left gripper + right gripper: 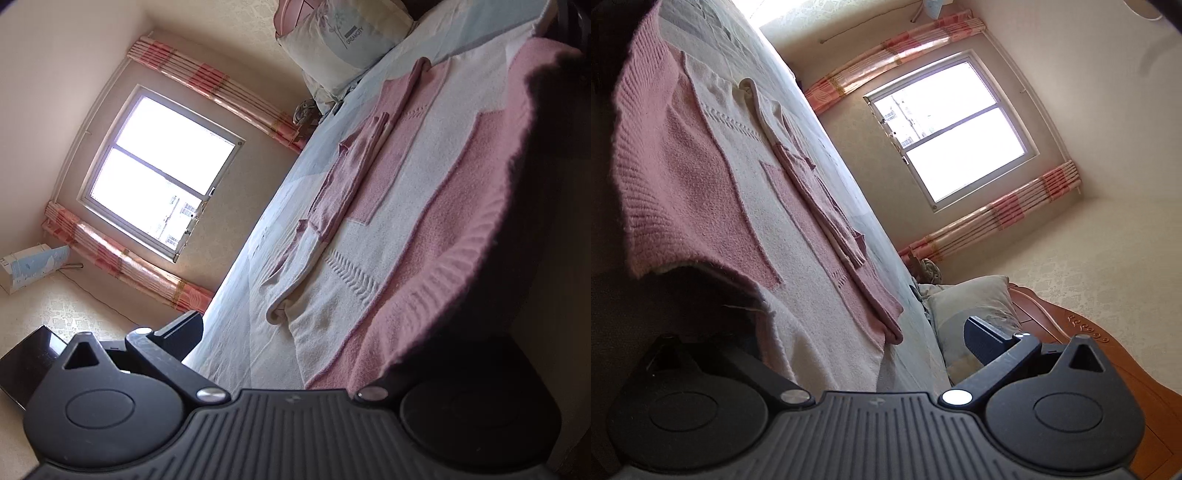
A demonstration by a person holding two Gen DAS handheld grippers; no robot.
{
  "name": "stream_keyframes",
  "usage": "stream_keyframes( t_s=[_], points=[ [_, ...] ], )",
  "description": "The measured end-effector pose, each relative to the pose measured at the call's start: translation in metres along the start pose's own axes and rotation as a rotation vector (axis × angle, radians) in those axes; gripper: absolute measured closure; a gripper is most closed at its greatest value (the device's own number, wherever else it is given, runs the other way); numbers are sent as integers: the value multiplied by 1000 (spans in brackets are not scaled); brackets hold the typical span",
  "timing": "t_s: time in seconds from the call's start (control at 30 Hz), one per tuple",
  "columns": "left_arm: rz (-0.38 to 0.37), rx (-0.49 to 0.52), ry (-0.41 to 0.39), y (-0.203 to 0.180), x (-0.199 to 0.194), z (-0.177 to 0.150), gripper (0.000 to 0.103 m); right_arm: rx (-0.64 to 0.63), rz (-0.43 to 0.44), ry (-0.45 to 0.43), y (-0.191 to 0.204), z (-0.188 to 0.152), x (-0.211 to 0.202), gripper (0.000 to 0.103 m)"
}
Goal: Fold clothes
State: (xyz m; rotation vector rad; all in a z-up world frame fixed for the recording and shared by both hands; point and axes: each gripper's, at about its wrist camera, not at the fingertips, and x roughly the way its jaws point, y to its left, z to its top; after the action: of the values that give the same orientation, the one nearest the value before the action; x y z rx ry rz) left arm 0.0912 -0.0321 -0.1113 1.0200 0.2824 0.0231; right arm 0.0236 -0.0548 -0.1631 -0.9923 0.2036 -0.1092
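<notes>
Daylight from a bright window (162,173) with pink striped curtains (207,92) fills the bedroom in the left wrist view, and a bed (236,295) with a pale blue sheet runs from the window wall toward the camera. On the bed lies a pink and cream knitted sweater (388,236), spread flat with one sleeve folded across its middle; its ribbed pink hem, the part farthest from the window, rises off the sheet toward the left tool (295,350). One dark finger (181,332) of that tool shows clear on the window side of the sweater, the other is hidden behind the lifted hem, so whether it grips the knit cannot be told. A printed pillow (343,40) sits beyond the sweater's collar end. In the right wrist view the same sweater (713,173) lies on the bed (912,354), its hem corner raised and draped over the side of the right tool (871,350) away from the window (956,125). Only one finger (988,343) is visible, on the window side in front of a pillow (967,299) and a wooden headboard (1067,325); its hold cannot be told.
</notes>
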Motion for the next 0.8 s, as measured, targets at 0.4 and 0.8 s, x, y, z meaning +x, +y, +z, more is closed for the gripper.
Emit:
stream_keyframes(
  t_s=[0.4,0.8],
  points=[
    [-29,42,5,-3,4,0,0,103,-64,68,-18,-10,12,0],
    [-23,107,50,-4,8,-12,0,-33,49,-26,-1,-5,3,0]
  ],
)
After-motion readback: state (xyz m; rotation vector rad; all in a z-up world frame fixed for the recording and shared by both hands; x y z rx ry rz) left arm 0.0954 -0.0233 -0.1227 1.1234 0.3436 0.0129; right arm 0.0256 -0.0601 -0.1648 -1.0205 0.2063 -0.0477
